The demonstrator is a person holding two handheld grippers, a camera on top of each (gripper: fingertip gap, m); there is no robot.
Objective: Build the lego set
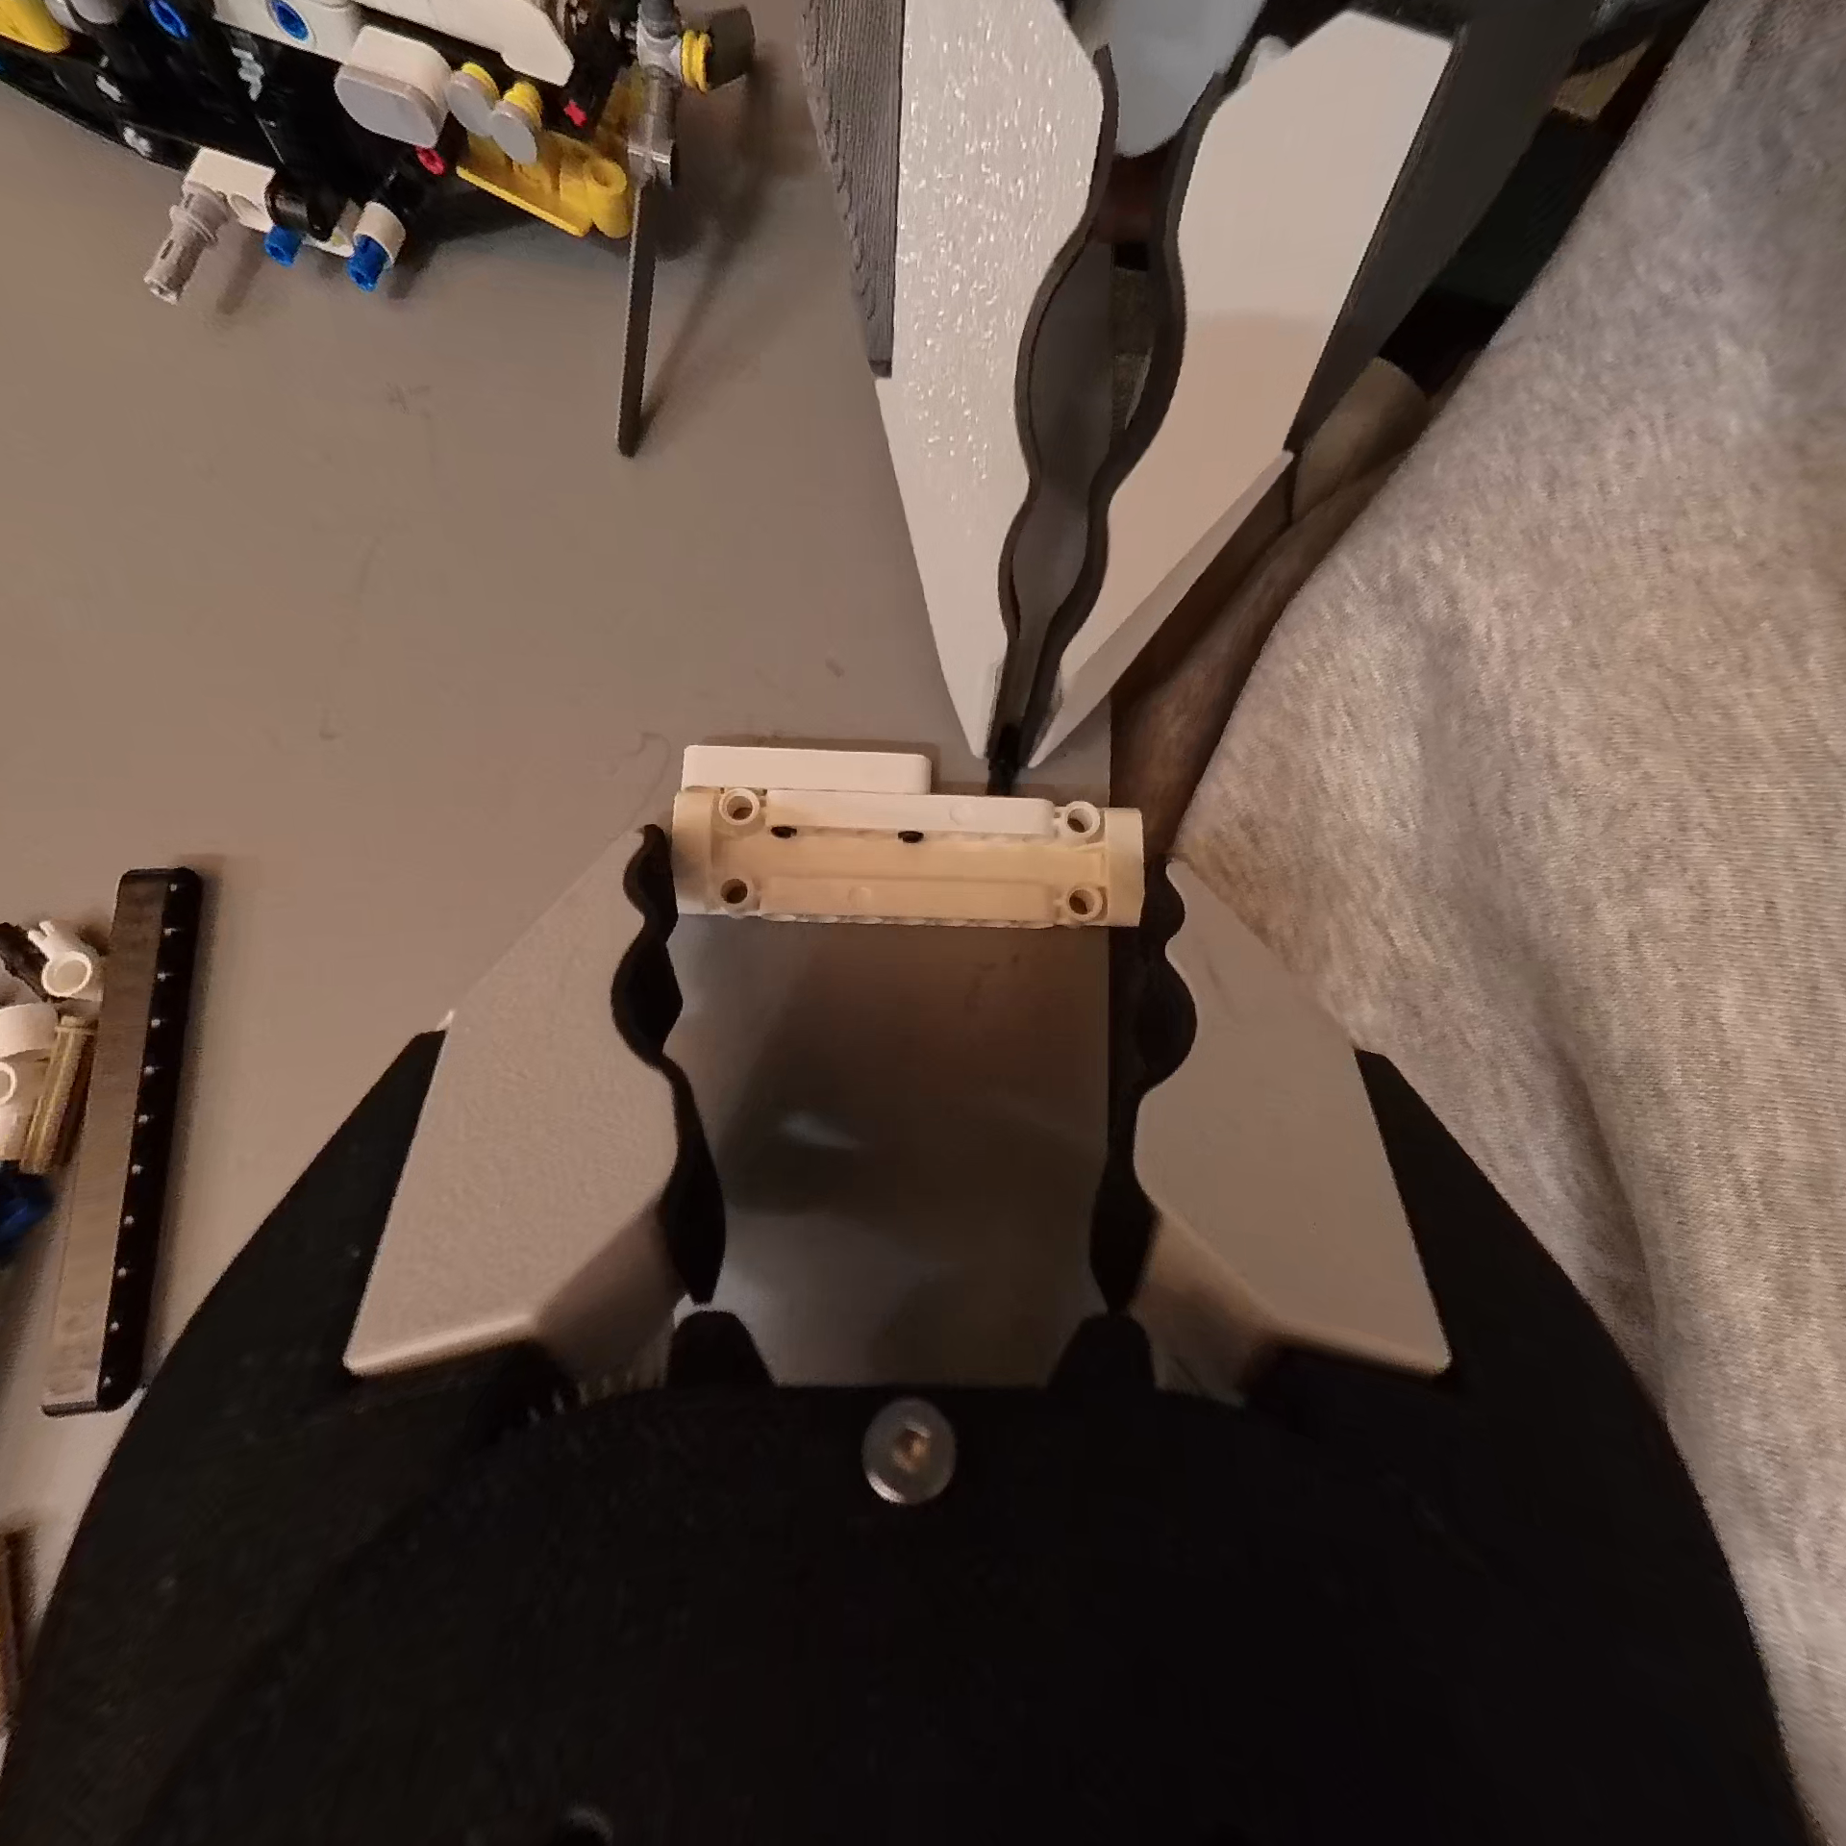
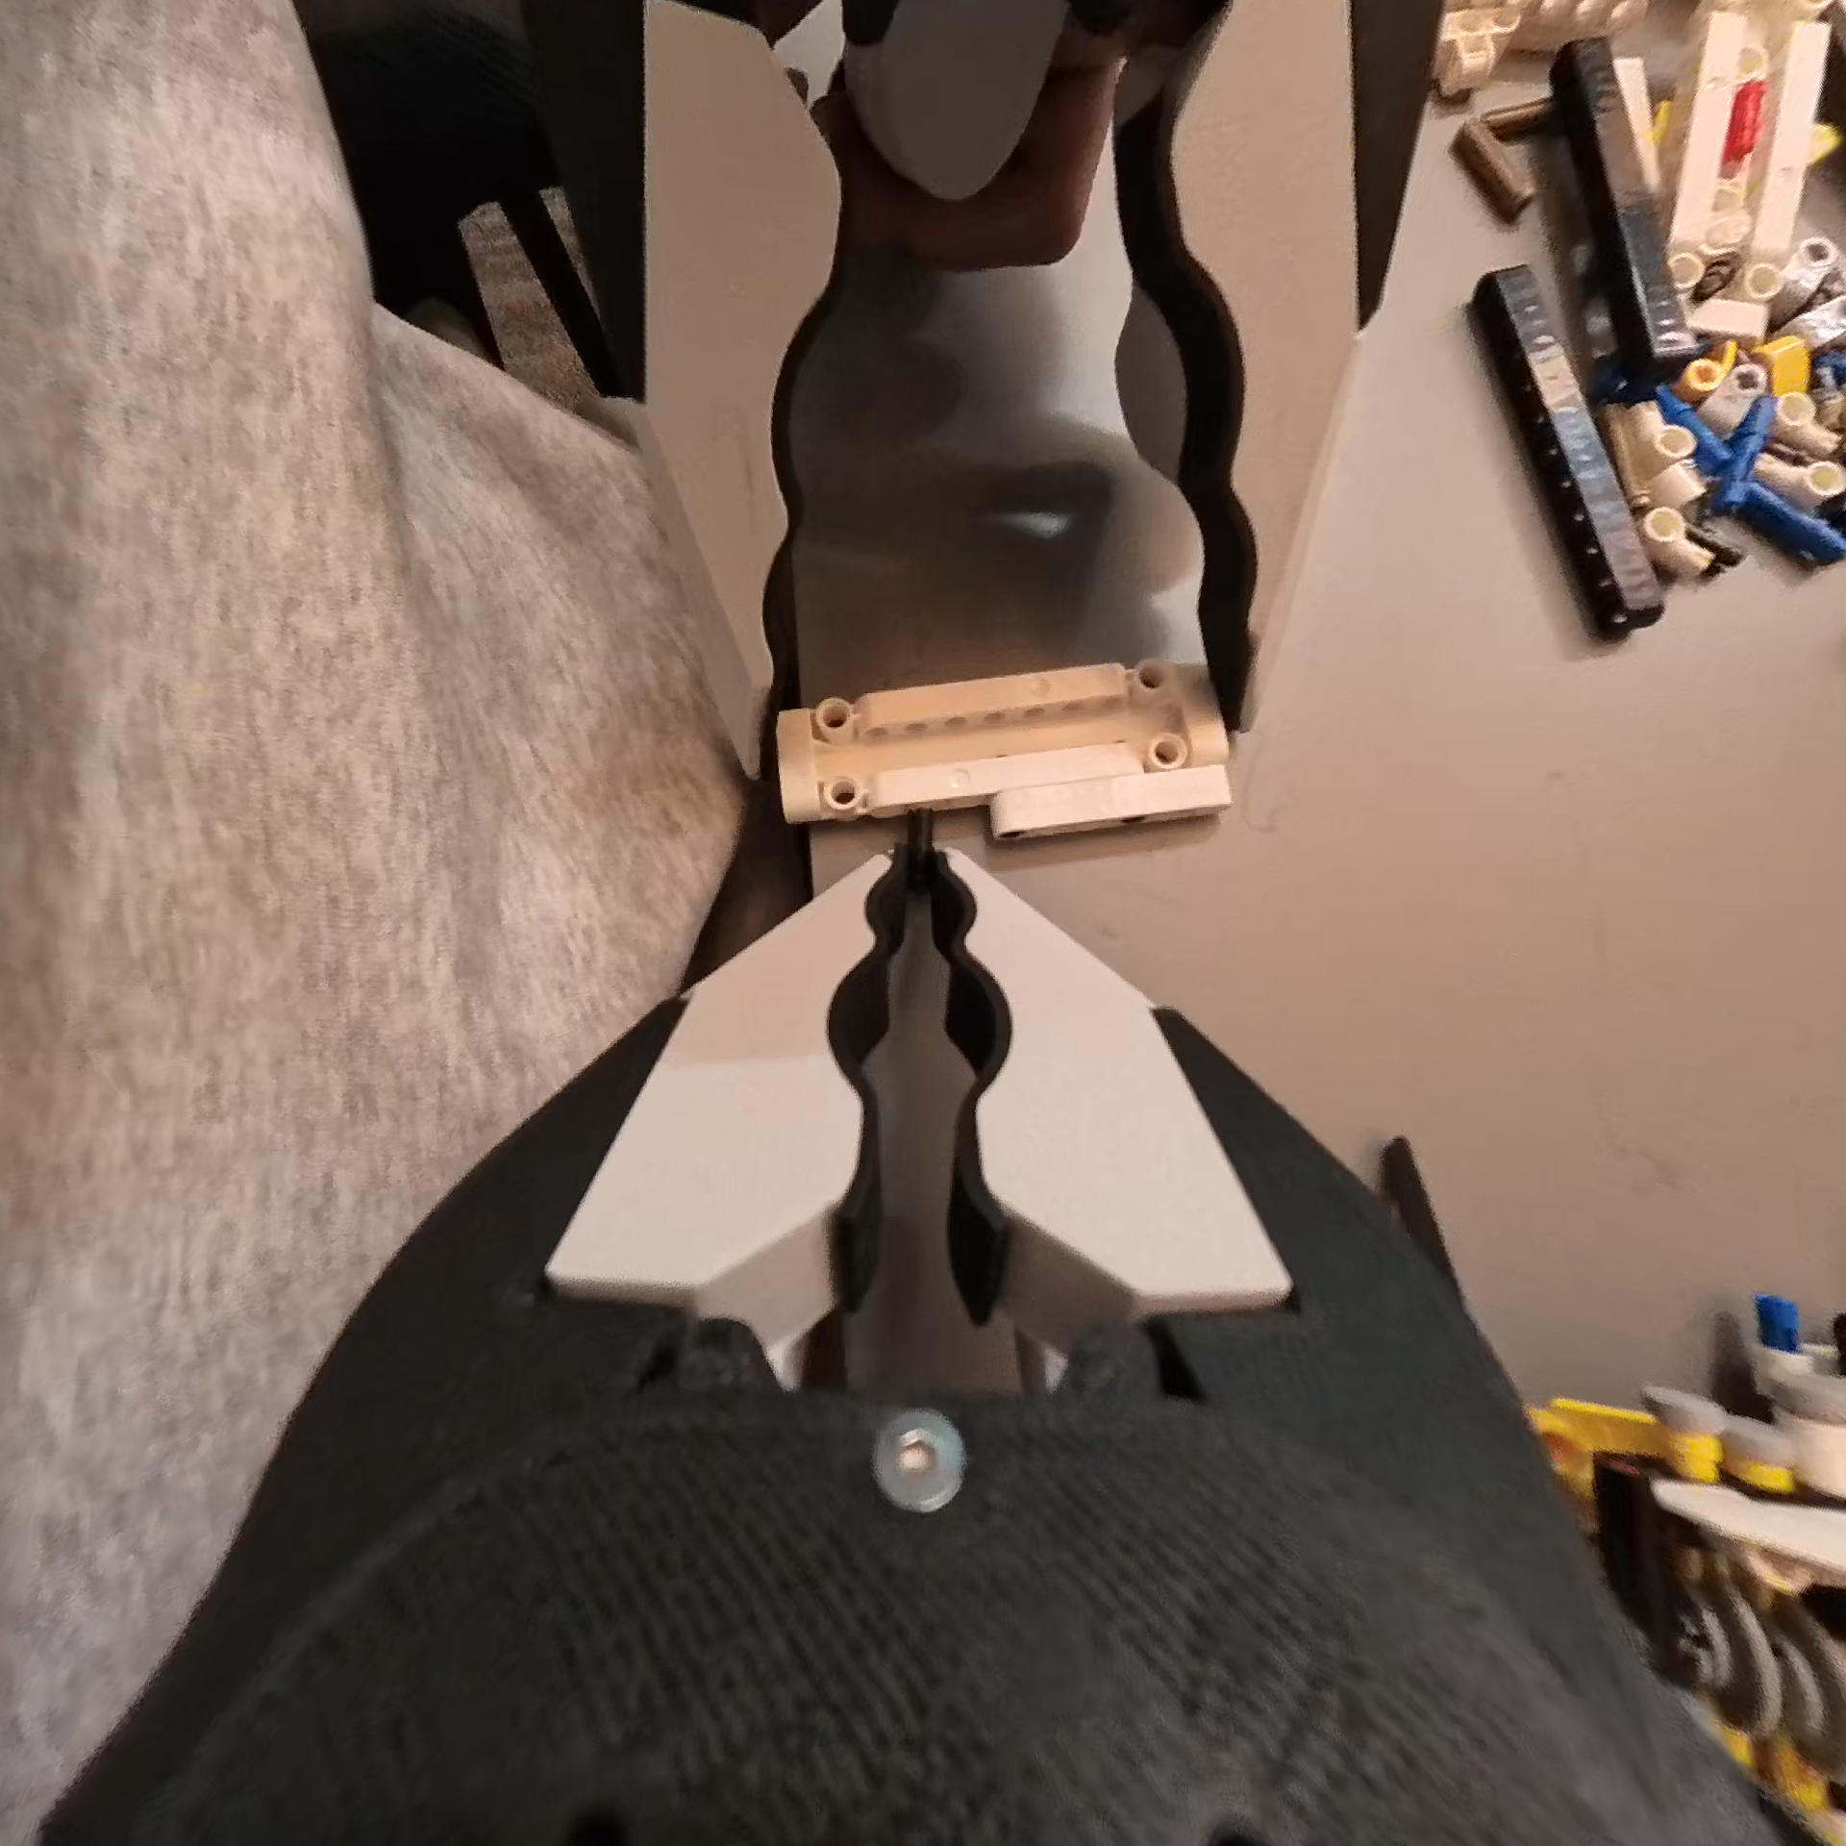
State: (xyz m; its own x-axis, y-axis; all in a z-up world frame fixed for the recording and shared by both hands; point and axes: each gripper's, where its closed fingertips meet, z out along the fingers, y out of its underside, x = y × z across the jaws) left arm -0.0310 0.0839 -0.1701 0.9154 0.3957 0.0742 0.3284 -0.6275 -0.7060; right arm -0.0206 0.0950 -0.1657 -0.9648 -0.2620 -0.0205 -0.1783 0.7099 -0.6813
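Pin (image 2: 921, 849) sits pinched in the right gripper (image 2: 919, 867), pointing straight at the brick's (image 1: 904, 864) long side; left gripper (image 1: 904, 879) jaws clamp the brick's ends.

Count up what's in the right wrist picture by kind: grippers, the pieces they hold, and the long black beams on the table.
Grippers: 2, left gripper and right gripper
Cream panel, clamped by the left: 1
White beam joined to that panel: 1
Black pin, pinched by the right: 1
Long black beams: 2
Total: 7
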